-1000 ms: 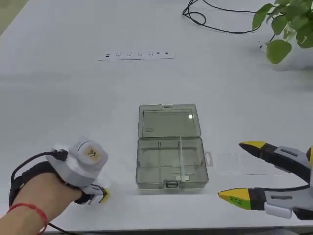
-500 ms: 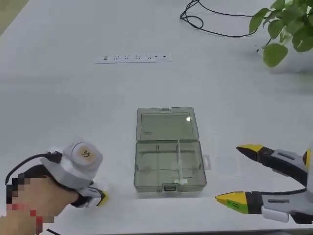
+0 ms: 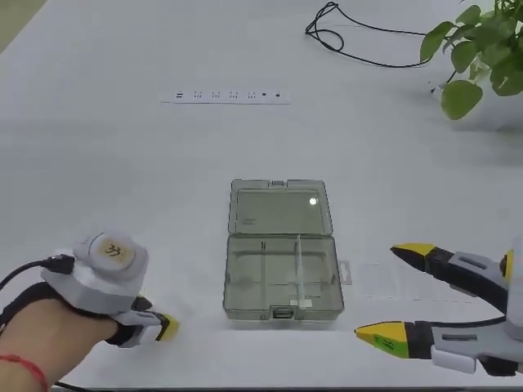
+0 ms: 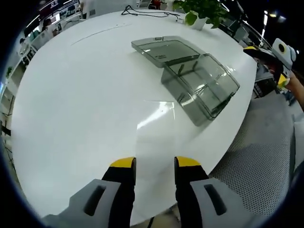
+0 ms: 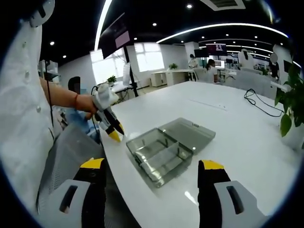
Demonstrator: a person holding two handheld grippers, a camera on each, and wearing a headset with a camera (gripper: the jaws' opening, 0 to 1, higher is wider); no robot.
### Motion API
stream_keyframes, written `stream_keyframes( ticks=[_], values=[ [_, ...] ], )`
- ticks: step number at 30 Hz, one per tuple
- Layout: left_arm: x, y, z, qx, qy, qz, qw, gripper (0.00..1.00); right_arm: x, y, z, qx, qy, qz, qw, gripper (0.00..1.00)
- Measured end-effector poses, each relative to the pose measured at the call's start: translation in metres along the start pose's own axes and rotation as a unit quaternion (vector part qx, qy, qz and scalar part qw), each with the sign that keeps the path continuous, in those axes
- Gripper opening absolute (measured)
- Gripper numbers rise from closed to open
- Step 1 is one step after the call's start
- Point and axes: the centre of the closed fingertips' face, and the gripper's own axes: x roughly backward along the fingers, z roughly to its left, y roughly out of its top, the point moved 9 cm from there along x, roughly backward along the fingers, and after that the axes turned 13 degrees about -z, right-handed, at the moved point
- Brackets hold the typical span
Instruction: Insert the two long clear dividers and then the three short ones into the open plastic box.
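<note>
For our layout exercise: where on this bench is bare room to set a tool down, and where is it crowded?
Free: the wide stretch between the power strip and the box lid; also left of the open box, beyond the left gripper. Crowded: right of the box, where clear dividers lie by the right gripper; cable and plant sit far right.

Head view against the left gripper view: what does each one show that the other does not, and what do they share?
Head view: flat clear dividers lying right of the open plastic box, and the hand holding the left gripper. Left gripper view: grey mesh surface past the table edge. Shared: the box, the plant, the right gripper with jaws apart.
</note>
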Motion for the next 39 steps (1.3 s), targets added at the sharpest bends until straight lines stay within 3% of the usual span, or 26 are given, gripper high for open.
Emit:
stream_keyframes(
  ticks=[4,12,19,24,29,39],
  values=[
    [0.007,0.004,-0.001,0.026,-0.002,-0.027,0.9993,0.3,-0.004,0.004,0.003,0.001,0.004,0.002,1.0,0.8],
    [0.019,0.022,-0.008,0.064,-0.018,-0.089,0.9938,0.3,-0.014,0.015,0.005,0.001,0.008,-0.003,1.0,0.78],
    [0.027,0.04,-0.023,0.085,-0.041,-0.138,0.986,0.3,-0.025,0.03,0.012,-0.008,0.007,-0.003,0.9999,0.74],
    [0.033,0.052,-0.036,0.098,-0.067,-0.17,0.9783,0.3,-0.035,0.041,0.017,-0.021,-0.001,-0.005,0.9998,0.68],
    [0.037,0.063,-0.047,0.107,-0.089,-0.199,0.97,0.3,-0.044,0.048,0.018,-0.053,-0.008,-0.029,0.9982,0.6],
    [0.041,0.081,-0.065,0.107,-0.121,-0.235,0.9585,0.3,-0.07,0.058,0.024,-0.096,-0.031,-0.036,0.9943,0.4]
  ],
)
